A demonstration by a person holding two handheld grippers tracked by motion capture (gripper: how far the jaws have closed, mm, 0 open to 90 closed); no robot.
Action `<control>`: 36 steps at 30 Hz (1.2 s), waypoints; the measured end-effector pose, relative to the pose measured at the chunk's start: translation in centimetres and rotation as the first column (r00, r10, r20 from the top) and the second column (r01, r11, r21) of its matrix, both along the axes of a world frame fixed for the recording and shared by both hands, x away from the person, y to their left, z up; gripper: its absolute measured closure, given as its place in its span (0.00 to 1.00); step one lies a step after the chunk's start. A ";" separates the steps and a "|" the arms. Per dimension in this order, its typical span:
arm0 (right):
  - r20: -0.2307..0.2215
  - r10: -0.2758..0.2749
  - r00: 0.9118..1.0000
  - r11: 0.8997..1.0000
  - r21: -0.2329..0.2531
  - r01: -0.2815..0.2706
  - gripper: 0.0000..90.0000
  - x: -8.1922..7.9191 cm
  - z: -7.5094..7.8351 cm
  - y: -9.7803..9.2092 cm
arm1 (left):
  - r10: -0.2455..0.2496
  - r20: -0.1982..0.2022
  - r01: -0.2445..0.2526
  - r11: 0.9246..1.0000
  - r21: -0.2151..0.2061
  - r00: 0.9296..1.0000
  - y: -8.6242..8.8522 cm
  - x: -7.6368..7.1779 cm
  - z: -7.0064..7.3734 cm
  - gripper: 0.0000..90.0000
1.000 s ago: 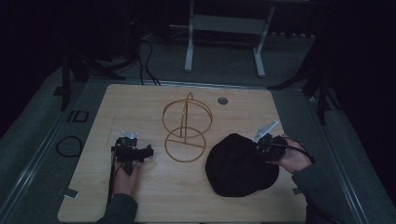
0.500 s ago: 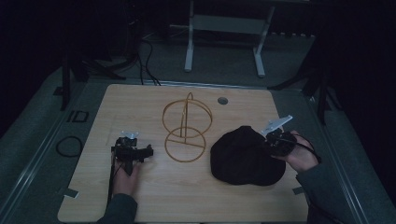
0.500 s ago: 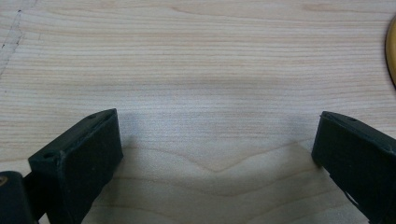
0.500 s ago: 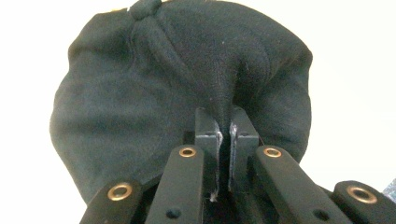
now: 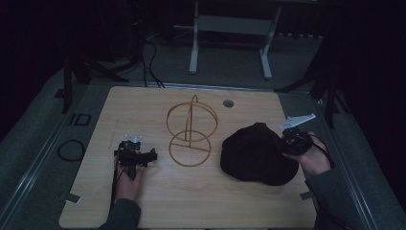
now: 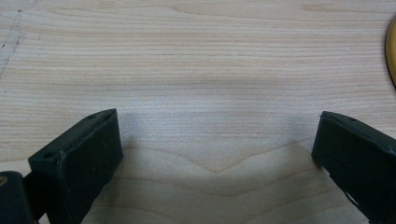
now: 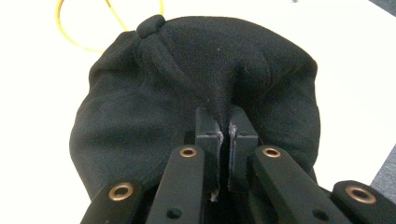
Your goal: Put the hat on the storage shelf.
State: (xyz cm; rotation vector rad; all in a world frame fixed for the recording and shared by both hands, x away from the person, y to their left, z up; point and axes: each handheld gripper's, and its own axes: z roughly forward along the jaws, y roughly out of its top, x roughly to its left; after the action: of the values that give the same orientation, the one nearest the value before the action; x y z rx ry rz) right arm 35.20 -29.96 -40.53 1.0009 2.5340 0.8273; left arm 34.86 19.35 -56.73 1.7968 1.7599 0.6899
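Pinching black cap: right gripper (left gripper wide open over bare table).

The table is pale wood with fine grain, smooth and matt. The black cap at the frame's centre is soft matt cloth with stitched seams. The wire stand looks like thin yellow metal. The gripper is matt black plastic with brass-coloured rivets
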 end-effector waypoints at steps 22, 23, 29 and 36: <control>0.055 -0.125 0.991 0.964 0.241 0.108 0.96 0.9 2.6 -1.1 | 0.000 0.000 0.000 1.000 0.001 1.000 0.0 0.0 0.0 0.01; 0.062 -0.129 0.990 0.963 0.247 0.110 0.96 0.9 2.7 -1.0 | 0.001 0.000 -0.001 1.000 0.000 1.000 0.0 0.0 0.0 0.01; 0.083 -0.160 0.984 0.949 0.287 0.130 0.96 1.2 3.2 -0.9 | -0.001 -0.002 0.001 1.000 0.001 1.000 0.0 0.0 0.0 0.01; 0.098 -0.170 0.981 0.922 0.366 0.124 0.96 1.7 4.1 -0.9 | -0.001 -0.003 0.001 1.000 0.001 1.000 0.0 0.0 0.0 0.01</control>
State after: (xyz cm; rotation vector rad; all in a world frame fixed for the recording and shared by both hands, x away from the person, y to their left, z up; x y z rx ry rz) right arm 36.92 -30.84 -36.40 1.1860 2.2124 1.2950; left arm 34.85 19.35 -56.72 1.8001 1.7607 0.6884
